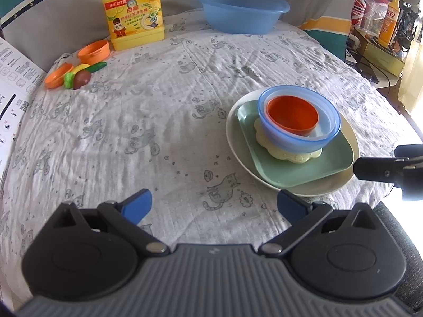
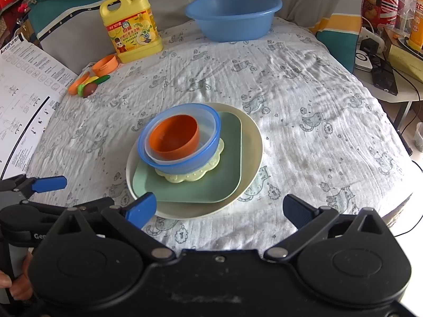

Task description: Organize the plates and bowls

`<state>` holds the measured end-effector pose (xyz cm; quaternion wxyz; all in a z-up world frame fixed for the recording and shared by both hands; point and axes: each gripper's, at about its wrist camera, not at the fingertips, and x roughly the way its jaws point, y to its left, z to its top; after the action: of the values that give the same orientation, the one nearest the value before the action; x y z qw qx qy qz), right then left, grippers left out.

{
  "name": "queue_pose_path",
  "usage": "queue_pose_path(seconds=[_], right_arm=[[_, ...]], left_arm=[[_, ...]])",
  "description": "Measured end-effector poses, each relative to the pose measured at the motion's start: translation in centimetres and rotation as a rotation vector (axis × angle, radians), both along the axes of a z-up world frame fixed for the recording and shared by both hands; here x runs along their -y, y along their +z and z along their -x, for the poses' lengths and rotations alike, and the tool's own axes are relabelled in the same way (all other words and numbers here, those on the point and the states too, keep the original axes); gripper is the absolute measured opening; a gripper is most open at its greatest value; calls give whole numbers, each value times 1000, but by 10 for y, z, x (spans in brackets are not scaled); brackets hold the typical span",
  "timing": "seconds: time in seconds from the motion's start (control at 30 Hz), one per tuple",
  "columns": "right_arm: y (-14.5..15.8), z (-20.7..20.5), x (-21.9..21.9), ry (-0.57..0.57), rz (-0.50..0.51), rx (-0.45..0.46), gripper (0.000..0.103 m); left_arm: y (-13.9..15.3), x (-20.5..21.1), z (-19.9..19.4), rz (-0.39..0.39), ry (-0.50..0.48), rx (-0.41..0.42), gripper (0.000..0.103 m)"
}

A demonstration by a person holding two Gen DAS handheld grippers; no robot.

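Note:
One stack stands on the cloth-covered table: a white round plate (image 2: 253,142) at the bottom, a green square plate (image 2: 201,187) on it, then a pale yellow flower-shaped dish (image 2: 190,177), a blue bowl (image 2: 185,163) and an orange bowl (image 2: 173,137) nested inside. The left wrist view shows the same stack at its right, orange bowl (image 1: 292,116) on top. My left gripper (image 1: 214,207) is open over bare cloth, left of the stack. My right gripper (image 2: 220,210) is open, its left fingertip (image 2: 140,208) near the white plate's front rim. Nothing is held.
A large blue basin (image 2: 234,13) and a yellow detergent jug (image 2: 130,31) stand at the table's far side. Small orange cups and toy vegetables (image 2: 91,82) lie at the far left. A printed sheet (image 2: 21,92) hangs on the left. Cluttered shelves (image 2: 396,39) sit to the right.

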<state>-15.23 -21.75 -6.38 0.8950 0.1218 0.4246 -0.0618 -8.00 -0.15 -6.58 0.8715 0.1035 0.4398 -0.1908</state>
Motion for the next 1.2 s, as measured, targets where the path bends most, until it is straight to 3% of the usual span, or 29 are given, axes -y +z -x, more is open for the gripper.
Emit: queue_pose_path(seconds=[1.2], right_arm=[[-3, -2, 1, 5, 3, -12, 103]], left_arm=[[1, 1, 4, -46, -15, 29, 103]])
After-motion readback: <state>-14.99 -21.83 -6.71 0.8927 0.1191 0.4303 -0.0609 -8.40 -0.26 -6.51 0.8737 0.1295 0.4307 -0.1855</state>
